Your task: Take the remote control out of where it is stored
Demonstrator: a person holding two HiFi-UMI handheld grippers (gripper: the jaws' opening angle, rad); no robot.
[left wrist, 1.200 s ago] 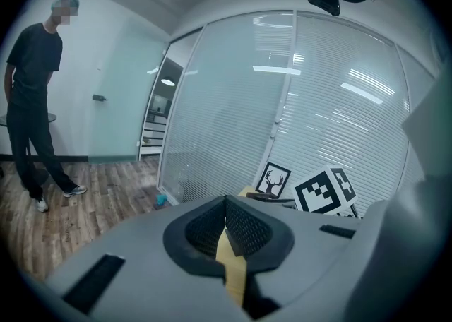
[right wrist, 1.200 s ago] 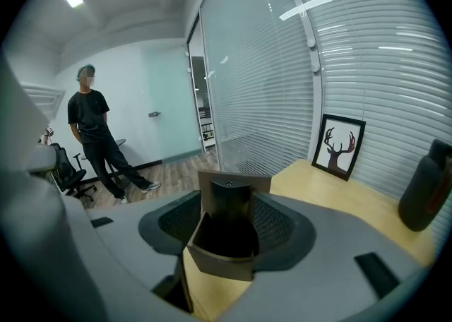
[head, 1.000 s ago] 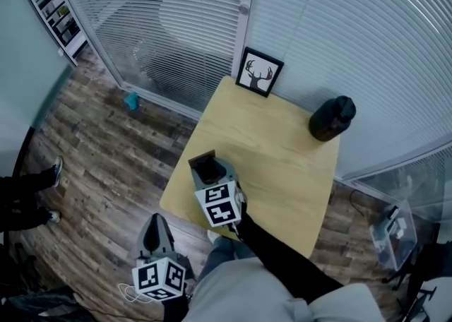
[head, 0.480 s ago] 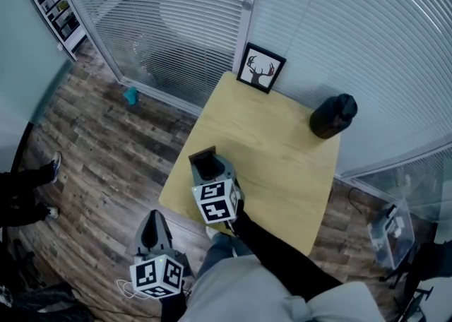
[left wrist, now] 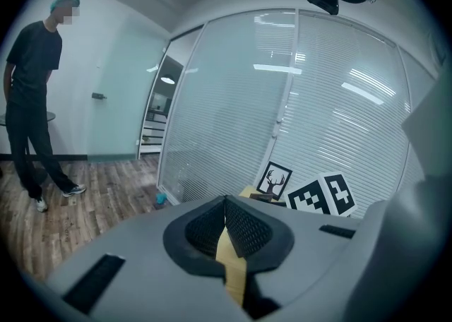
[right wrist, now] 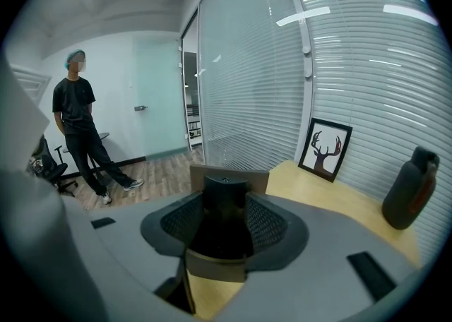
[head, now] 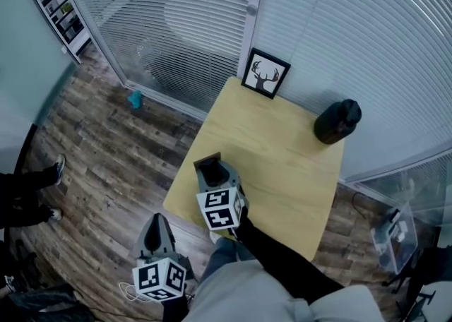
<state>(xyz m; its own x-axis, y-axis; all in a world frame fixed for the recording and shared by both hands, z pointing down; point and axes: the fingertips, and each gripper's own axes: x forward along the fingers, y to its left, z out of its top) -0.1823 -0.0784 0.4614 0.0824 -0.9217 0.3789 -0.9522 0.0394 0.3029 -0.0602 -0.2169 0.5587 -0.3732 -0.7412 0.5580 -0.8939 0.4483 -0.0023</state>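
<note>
A black remote control [right wrist: 226,207] stands upright in a brown open-topped holder [right wrist: 227,172] near the front left corner of the wooden table [head: 282,158]. My right gripper [right wrist: 226,232] reaches down over the holder [head: 207,164]. The remote sits between its jaws, which are closing on it, and I see no firm press. In the head view the right gripper [head: 210,171] hides the remote. My left gripper [head: 154,227] hangs below the table's front edge, off to the left. It is shut, its pads [left wrist: 240,225] meet and hold nothing.
A framed deer picture [head: 265,73] leans against the blinds at the table's back. A dark bottle [head: 337,121] stands at the back right corner. A person [right wrist: 81,130] stands on the wood floor to the left. A clear plastic bin [head: 395,236] sits on the floor at right.
The head view has shifted a little. The right gripper stays over the holder and the left gripper stays low by the table's edge.
</note>
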